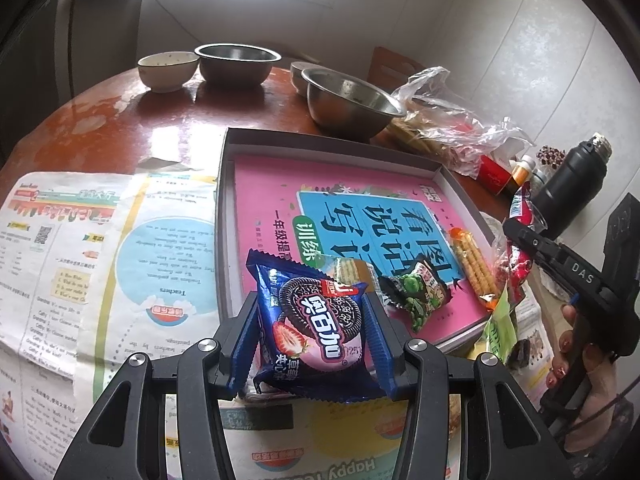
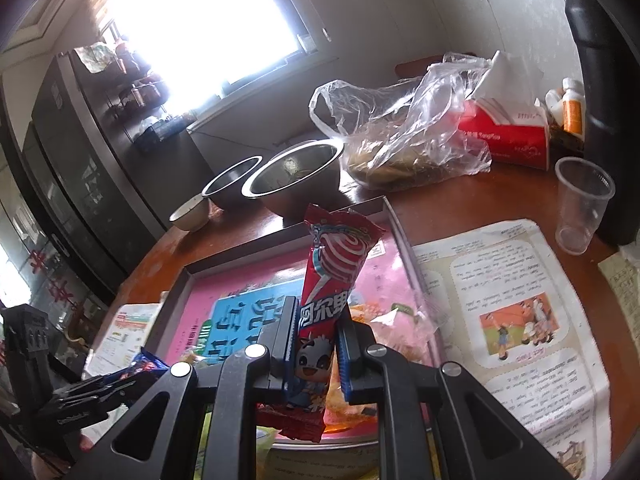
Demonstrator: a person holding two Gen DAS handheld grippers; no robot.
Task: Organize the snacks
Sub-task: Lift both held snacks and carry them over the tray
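My left gripper (image 1: pixel 310 300) is shut on a blue strawberry cookie pack (image 1: pixel 316 320), held over the near edge of a shallow grey box lid (image 1: pixel 225 216) lined with a pink book cover. Inside the lid lie a green pea snack packet (image 1: pixel 416 292) and an orange biscuit-stick pack (image 1: pixel 474 264). My right gripper (image 2: pixel 314 320) is shut on a red lollipop wrapper (image 2: pixel 332 276), standing upright over the lid's near right part (image 2: pixel 394 220). In the left wrist view that right gripper (image 1: pixel 516 224) shows at the right edge with the red wrapper (image 1: pixel 520 204).
Two steel bowls (image 1: pixel 352 100) (image 1: pixel 238 62) and a ceramic bowl (image 1: pixel 168 70) stand at the back. A clear plastic bag (image 2: pixel 404 136), red tissue box (image 2: pixel 508 136), plastic cup (image 2: pixel 582 204) and black flask (image 1: pixel 572 184) crowd the right. Printed paper sheets (image 1: pixel 92 248) cover the round red table (image 1: pixel 100 120).
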